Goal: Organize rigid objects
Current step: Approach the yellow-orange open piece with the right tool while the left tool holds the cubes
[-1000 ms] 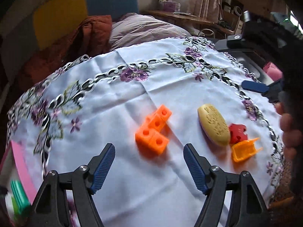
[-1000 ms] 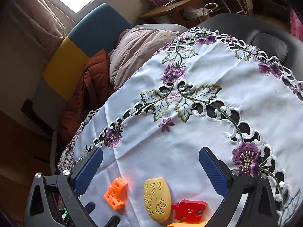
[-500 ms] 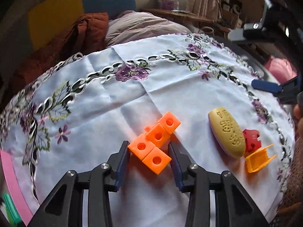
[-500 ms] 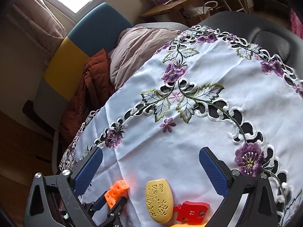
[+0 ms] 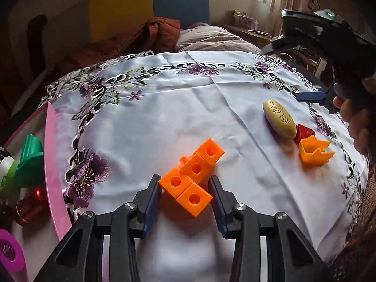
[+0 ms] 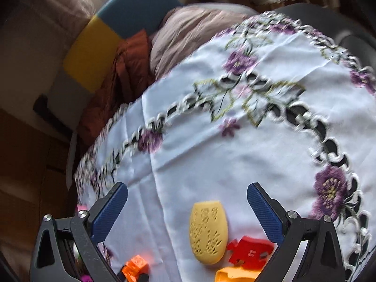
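My left gripper [image 5: 185, 193] is shut on an orange block cluster [image 5: 191, 176] of joined cubes and holds it just above the white embroidered tablecloth [image 5: 164, 122]. The cluster also shows in the right wrist view [image 6: 136, 268] at the bottom left. A yellow oval piece [image 5: 279, 118], a red puzzle-like piece [image 5: 304, 131] and an orange open-sided piece [image 5: 313, 151] lie together at the right. My right gripper [image 6: 186, 213] is open and empty above the yellow oval piece [image 6: 208, 231], red piece [image 6: 250, 249] and orange piece [image 6: 235, 276].
A pink tray [image 5: 50, 164] at the table's left edge holds a green object [image 5: 29, 162], a red one [image 5: 30, 205] and a purple one [image 5: 8, 250]. A chair with clothes [image 5: 159, 33] stands behind the table. The right gripper's body [image 5: 329, 47] hangs at the right.
My left gripper closed on the orange block cluster and lifted and drew it back toward the left, bringing the pink tray into view. The right gripper shifted slightly; its view is blurred.
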Motion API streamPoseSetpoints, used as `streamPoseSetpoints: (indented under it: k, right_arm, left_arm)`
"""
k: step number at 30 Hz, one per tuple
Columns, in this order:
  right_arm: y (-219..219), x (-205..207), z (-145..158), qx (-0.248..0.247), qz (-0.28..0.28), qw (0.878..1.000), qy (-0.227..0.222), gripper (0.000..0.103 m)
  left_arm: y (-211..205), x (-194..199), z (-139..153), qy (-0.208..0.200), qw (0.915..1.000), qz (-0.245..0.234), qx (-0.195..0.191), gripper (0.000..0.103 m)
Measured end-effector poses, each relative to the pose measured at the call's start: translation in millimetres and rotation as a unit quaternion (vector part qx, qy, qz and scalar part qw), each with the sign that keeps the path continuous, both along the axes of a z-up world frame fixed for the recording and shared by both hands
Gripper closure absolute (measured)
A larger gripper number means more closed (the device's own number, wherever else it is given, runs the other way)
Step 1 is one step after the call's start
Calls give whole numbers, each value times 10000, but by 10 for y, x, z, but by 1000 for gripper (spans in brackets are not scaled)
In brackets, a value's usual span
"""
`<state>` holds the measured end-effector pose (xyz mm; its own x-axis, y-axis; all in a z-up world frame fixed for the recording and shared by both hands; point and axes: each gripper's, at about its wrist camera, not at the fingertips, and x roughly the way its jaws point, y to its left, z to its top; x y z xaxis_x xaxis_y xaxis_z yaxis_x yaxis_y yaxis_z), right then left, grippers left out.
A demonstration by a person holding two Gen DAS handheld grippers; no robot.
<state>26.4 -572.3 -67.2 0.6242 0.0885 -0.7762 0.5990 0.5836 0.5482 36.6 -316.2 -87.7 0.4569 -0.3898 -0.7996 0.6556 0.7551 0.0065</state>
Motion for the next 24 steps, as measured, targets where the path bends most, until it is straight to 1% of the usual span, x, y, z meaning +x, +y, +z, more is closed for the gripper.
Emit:
streamPoseSetpoints:
  k: [2, 3, 4, 6, 9, 11, 13, 17, 20, 22, 23, 24]
  right_arm:
    - [43, 32, -22, -6, 154, 9999, 43, 4]
    - [54, 35, -30, 54, 203, 9998, 0, 4]
    - [59, 27, -49, 223, 254, 9994, -85, 5]
    - [64, 13, -67, 411, 310, 9986, -113, 14]
    - [75, -43, 7, 268, 504, 9984, 55, 15]
    - [85, -101, 92, 86, 735, 9970, 246, 15]
    - [115, -150, 141, -108, 1061, 9929, 526, 15]
    - [199, -275, 109, -299, 1516, 9819, 1099, 15]
    - [200, -360, 40, -345, 1571, 9781, 1323, 15]
    - [223, -403, -8, -227, 1541, 9775, 1425, 15]
    - [247, -421, -33, -180, 1539, 9763, 1513, 12]
    - [274, -432, -60, -161, 1536, 9751, 1594, 6]
  left_arm:
    - [-3, 20, -7, -11, 10000, -2, -11, 62]
    - [2, 21, -11, -22, 10000, -9, -25, 62]
    - [19, 13, -16, -43, 10000, -21, -52, 62]
    - [25, 20, -24, -47, 9999, -34, -104, 62]
    - [53, 19, -30, -49, 9998, -79, -186, 62]
    - [62, 26, -29, -21, 9997, -77, -237, 62]
    - [72, 30, -28, -5, 9996, -77, -283, 62]
    - [91, 34, -27, 22, 9993, -71, -361, 62]
    - [106, 42, -26, 56, 9991, -71, -417, 62]
    - [111, 42, -29, 60, 9990, -71, -431, 62]
    - [114, 43, -29, 66, 9990, -72, -446, 62]
    - [120, 46, -29, 78, 9989, -73, -465, 62]
